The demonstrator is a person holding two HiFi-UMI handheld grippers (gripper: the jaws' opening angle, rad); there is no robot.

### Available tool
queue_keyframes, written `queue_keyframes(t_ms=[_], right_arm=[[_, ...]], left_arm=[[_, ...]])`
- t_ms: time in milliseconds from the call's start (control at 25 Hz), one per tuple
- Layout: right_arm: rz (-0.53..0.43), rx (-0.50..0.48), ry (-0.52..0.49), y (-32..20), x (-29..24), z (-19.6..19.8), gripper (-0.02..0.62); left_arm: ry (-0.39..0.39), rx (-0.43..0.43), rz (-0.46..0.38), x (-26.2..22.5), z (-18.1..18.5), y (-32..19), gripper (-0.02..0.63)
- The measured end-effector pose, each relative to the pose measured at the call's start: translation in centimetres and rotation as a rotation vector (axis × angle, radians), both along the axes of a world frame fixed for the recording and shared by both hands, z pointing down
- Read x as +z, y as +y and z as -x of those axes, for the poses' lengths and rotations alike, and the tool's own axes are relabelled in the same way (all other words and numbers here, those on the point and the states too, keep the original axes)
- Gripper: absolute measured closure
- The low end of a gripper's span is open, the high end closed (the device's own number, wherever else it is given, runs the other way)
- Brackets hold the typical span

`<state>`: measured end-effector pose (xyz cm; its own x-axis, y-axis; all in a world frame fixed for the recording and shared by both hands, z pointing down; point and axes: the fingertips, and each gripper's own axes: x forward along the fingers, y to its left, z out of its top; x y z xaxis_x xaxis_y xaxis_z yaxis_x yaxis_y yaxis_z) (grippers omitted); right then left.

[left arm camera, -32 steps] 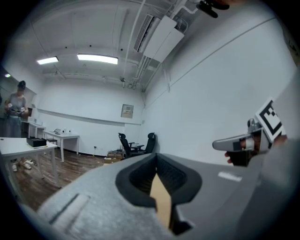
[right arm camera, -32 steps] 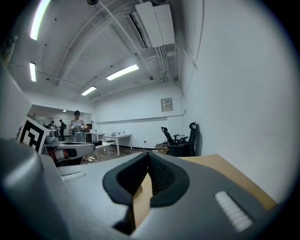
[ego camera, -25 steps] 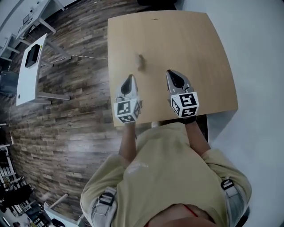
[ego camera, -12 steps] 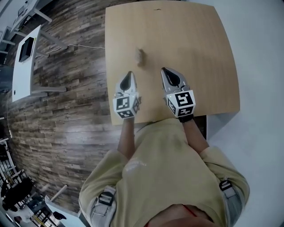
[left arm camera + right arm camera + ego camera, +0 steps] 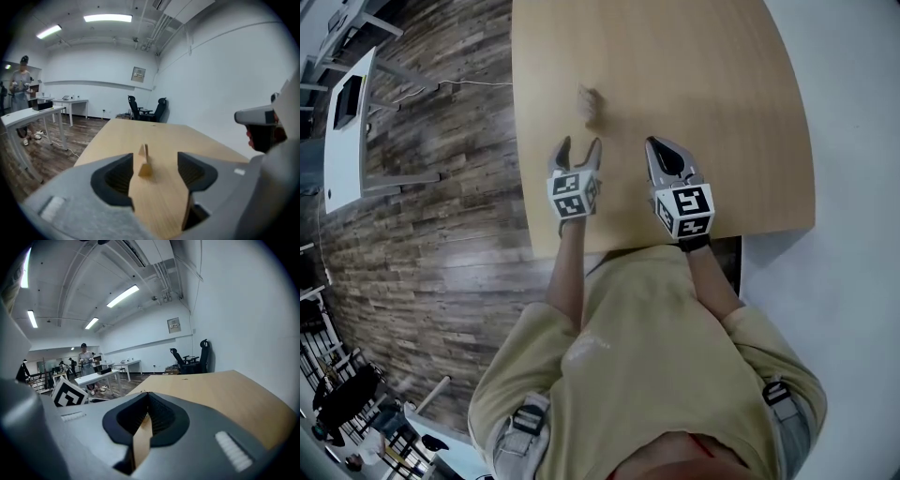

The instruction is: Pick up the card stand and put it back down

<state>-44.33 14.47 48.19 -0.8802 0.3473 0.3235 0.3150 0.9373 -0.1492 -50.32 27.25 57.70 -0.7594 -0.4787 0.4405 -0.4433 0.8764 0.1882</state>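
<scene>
The small card stand (image 5: pixel 589 105), upper middle, looks light and stiff, so the left gripper (image 5: pixel 578 148), fingers opening and empty, should pinch its flat sides, while the right gripper (image 5: pixel 656 146) stays out with fingers closed on nothing.

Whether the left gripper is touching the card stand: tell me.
Apart. The left gripper view shows bare table between the card stand and the opening fingers of the left gripper.

wooden table (image 5: pixel 703 84), white desk (image 5: pixel 342 159), office chairs (image 5: pixel 159 108)

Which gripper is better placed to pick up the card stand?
Left. The card stand sits just ahead of the left gripper, lined up with its opening, empty jaws; the right gripper is shut.
</scene>
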Motion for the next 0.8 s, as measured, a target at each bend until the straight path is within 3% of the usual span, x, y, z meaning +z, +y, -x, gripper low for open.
queue_keyframes(t_ms=[120, 400, 800], right_arm=[[0.02, 0.014, 0.027, -0.6, 1.9, -0.3, 0.591], [0.067, 0.069, 0.088, -2.7, 6.2, -0.1, 0.591], [0.104, 0.161, 0.151, -6.3, 10.3, -0.2, 0.591]], left_arm=[[0.046, -0.011, 0.007, 2.8, 1.2, -0.5, 0.286], [0.061, -0.035, 0.059, 7.8, 6.3, -2.3, 0.276], [0.003, -0.107, 0.085, 10.6, 11.7, -3.8, 0.326]])
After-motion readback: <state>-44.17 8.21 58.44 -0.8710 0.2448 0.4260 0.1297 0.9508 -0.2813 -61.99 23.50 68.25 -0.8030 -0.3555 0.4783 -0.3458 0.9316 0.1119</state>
